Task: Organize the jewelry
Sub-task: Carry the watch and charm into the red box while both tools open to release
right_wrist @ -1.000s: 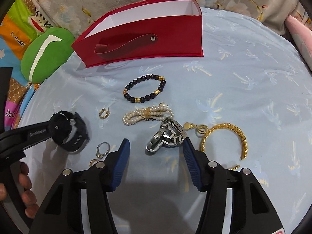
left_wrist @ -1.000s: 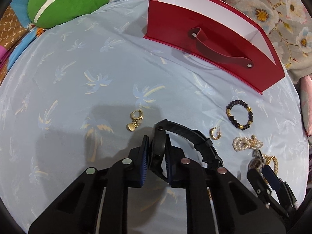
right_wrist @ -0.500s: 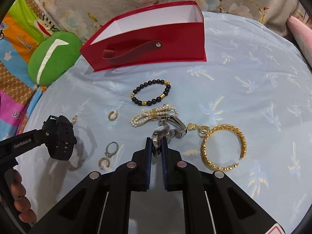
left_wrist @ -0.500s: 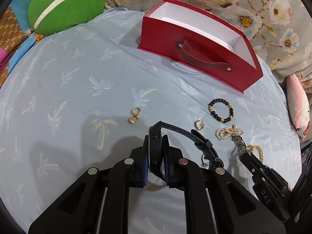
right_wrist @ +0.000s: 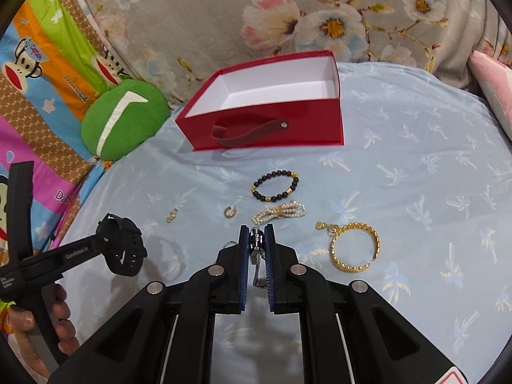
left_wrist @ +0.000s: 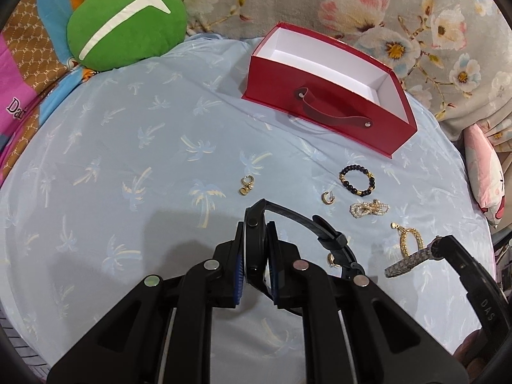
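Note:
My left gripper (left_wrist: 256, 249) is shut on a black watch (left_wrist: 307, 224) and holds it above the blue cloth; it also shows in the right wrist view (right_wrist: 123, 246). My right gripper (right_wrist: 257, 235) is shut on a silver watch (right_wrist: 257, 240), lifted off the cloth, also seen in the left wrist view (left_wrist: 406, 264). An open red box (right_wrist: 265, 128) with a white inside stands at the back. On the cloth lie a black bead bracelet (right_wrist: 275, 185), a pearl bracelet (right_wrist: 278, 212), a gold bangle (right_wrist: 355, 246) and small gold earrings (right_wrist: 229, 211).
A green cushion (left_wrist: 124, 25) lies at the back left beside colourful bedding. A floral fabric (right_wrist: 288, 16) rises behind the box. A pink pillow (left_wrist: 483, 172) lies at the right edge. Another gold earring (left_wrist: 246, 185) lies left of the jewelry group.
My right gripper closed on the silver watch and lifted it. Both grippers rose and pulled back from the cloth, the left still holding the black watch.

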Demonstrator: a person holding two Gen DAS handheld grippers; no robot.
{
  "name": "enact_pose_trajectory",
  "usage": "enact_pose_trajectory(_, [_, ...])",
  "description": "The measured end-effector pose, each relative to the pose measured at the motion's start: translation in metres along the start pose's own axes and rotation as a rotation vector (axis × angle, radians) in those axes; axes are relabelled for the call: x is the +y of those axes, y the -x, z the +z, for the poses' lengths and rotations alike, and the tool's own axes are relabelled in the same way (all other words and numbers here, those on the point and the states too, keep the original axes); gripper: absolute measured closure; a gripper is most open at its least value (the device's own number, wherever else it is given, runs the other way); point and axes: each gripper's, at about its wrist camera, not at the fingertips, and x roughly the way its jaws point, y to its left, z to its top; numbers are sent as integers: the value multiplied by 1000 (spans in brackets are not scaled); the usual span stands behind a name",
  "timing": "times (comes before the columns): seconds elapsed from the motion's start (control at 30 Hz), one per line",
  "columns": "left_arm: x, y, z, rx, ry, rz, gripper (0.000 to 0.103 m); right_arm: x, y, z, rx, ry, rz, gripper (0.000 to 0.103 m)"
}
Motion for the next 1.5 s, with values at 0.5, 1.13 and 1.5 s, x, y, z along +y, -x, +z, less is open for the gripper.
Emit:
enact_pose_trajectory(0.5, [-31, 22, 88, -191, -109, 14, 91, 9, 20, 108, -180, 79, 56, 95])
enact_pose_trajectory(1.13, [-110, -127, 272, -208, -209, 46, 90, -13, -126, 252, -160, 128, -6, 94])
enact_pose_trajectory(1.5, [-108, -163, 263, -145, -245, 127, 27, -24, -126, 232, -203, 121, -31, 58])
